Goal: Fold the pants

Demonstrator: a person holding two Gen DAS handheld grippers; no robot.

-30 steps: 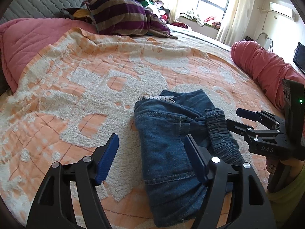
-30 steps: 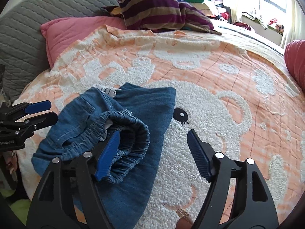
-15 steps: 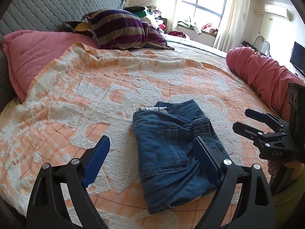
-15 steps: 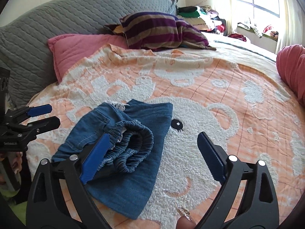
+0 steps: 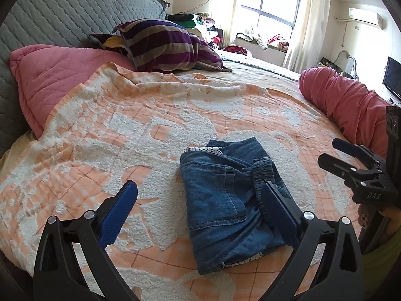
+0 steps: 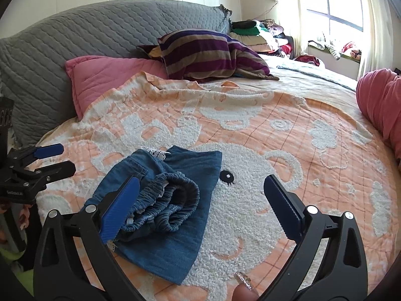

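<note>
Lay folded on the orange bedspread [image 5: 155,115]: denim pants [image 5: 225,200]. Hung above them, left gripper [image 5: 200,210] and right gripper [image 6: 200,200], jaws just spread wide, released, gripping nothing, pants partly between.

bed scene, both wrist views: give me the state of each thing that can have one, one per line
denim pants: folded into a compact bundle, lying on the blanket, elastic waistband bunched on top
left gripper: open, jaws have just been opening, holds nothing
right gripper: open, jaws have just been opening, holds nothing
orange blanket: spread over the bed, rumpled near the pillows
striped pillow: slumped against the grey headboard
curtains: drawn apart
</note>
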